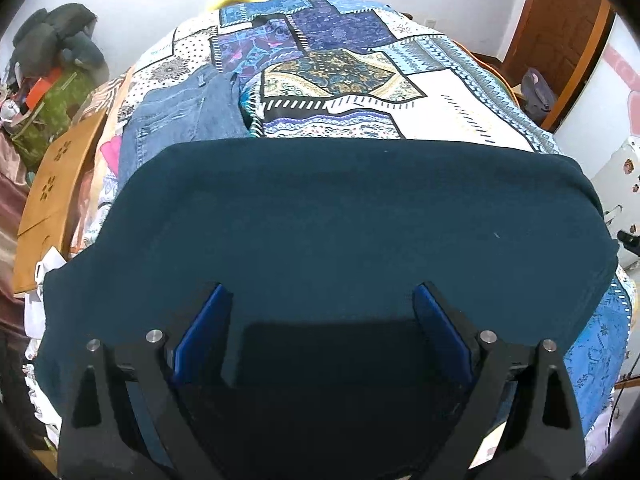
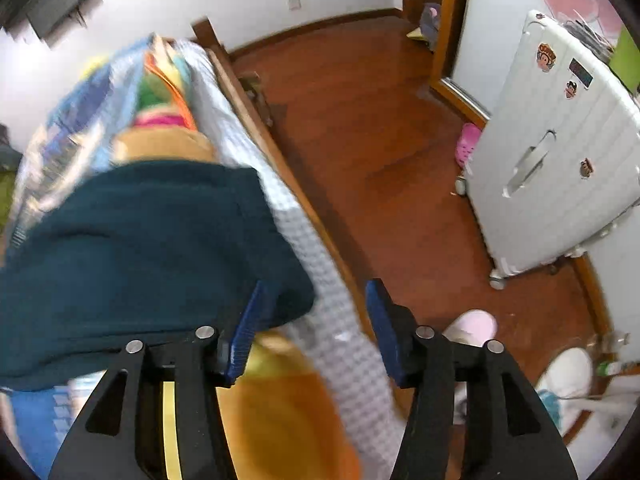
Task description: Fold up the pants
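Observation:
Dark teal pants (image 1: 320, 220) lie spread flat across the near part of a bed with a patchwork cover (image 1: 440, 92). My left gripper (image 1: 323, 304) hovers over their near edge, jaws wide apart and nothing pinched between the blue pads (image 1: 430, 312). In the blurred right wrist view, the same pants (image 2: 140, 248) end at a corner by the bed's side. My right gripper (image 2: 314, 312) stands open there. The corner reaches just past its left pad (image 2: 246, 332), and neither pad presses on the cloth.
Folded blue jeans (image 1: 184, 112) rest on the bed's far left. A wooden board (image 1: 60, 184) and piled clutter (image 1: 52, 80) flank that side. Beyond the bed's right edge (image 2: 280, 168) are wooden floor, a white suitcase (image 2: 552, 160), a pink slipper (image 2: 468, 144) and a person's shoes (image 2: 568, 372).

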